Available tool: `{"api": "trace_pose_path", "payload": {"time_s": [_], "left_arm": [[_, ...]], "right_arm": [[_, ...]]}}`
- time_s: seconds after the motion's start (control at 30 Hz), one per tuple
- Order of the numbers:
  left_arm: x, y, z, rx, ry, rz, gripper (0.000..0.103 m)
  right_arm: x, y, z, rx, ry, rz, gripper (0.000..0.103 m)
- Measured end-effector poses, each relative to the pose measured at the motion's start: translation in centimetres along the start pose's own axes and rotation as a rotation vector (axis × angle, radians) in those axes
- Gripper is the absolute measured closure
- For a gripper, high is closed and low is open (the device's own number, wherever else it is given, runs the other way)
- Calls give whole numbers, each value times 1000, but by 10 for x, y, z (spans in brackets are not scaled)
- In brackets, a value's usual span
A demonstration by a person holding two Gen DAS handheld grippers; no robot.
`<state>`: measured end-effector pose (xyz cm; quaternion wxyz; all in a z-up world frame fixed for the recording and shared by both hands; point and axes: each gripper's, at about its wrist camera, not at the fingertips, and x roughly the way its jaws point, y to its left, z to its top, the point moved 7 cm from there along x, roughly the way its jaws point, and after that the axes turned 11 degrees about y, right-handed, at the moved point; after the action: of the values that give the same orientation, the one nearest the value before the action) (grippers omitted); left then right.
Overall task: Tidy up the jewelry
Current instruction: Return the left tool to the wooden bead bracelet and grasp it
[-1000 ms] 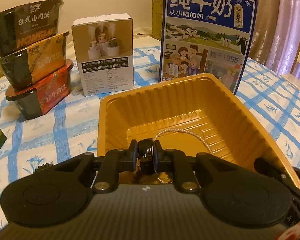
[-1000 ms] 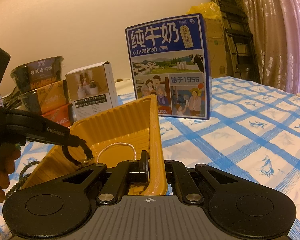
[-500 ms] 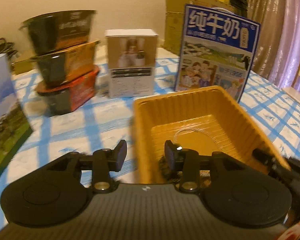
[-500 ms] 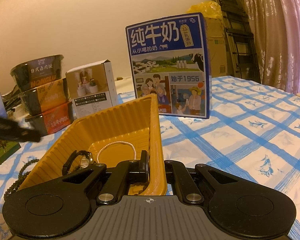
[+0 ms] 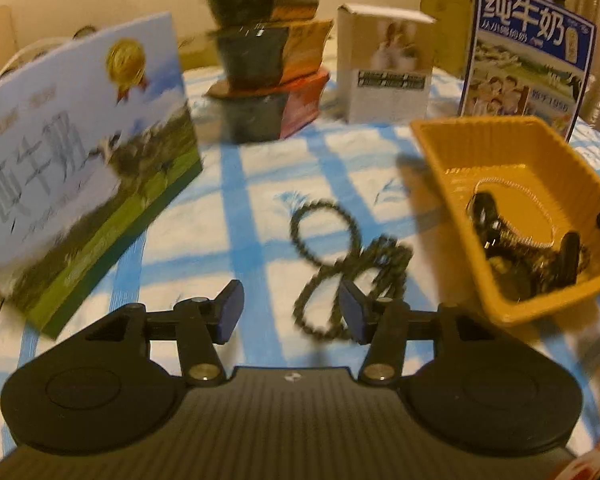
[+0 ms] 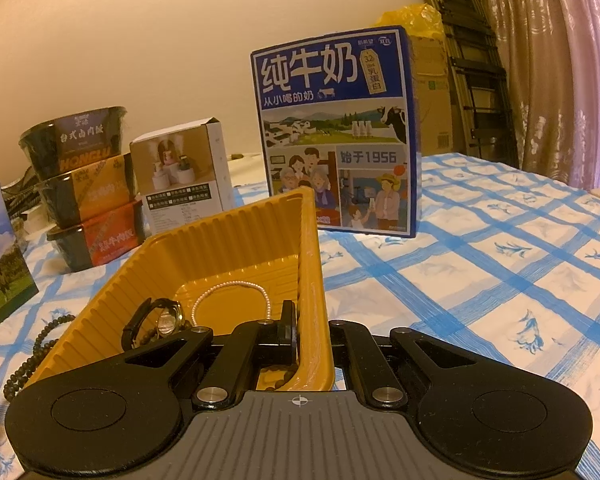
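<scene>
A yellow plastic tray (image 6: 228,240) sits on the blue-checked tablecloth (image 6: 500,272). In it lie a black wristwatch (image 6: 156,320) and a white pearl bracelet (image 6: 232,292). My right gripper (image 6: 310,332) is shut on the tray's right wall. A strand of dark beads (image 5: 348,256) lies looped on the cloth left of the tray (image 5: 512,168). My left gripper (image 5: 290,308) hovers just short of the strand. Its jaws are opening and the pads press on nothing, though the strand's near loop shows beside the right finger.
A blue milk carton (image 6: 332,132) stands behind the tray, with a white box (image 6: 180,180) and three stacked food bowls (image 6: 88,184) to its left. A second carton with a cow picture (image 5: 80,160) stands at the far left. A ladder and curtain are at the back right.
My left gripper let go of the watch in the tray, opened, and swung left out of the tray to the bead strand on the cloth. The right gripper kept its hold.
</scene>
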<state>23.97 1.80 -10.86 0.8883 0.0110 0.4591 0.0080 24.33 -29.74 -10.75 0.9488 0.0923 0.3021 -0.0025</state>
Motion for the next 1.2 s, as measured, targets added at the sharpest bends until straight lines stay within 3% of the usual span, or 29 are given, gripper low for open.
{"api": "trace_pose_path", "payload": {"time_s": [0.3, 0.87, 1.2], "left_arm": [[5, -11, -14, 47, 13, -48, 45], [36, -44, 0, 177, 23, -93, 44], [65, -60, 16, 304, -7, -72, 36]], "right_arm": [[0, -1, -1, -2, 2, -3, 99], [1, -1, -1, -2, 2, -3, 99], [2, -2, -1, -1, 4, -6, 99]]}}
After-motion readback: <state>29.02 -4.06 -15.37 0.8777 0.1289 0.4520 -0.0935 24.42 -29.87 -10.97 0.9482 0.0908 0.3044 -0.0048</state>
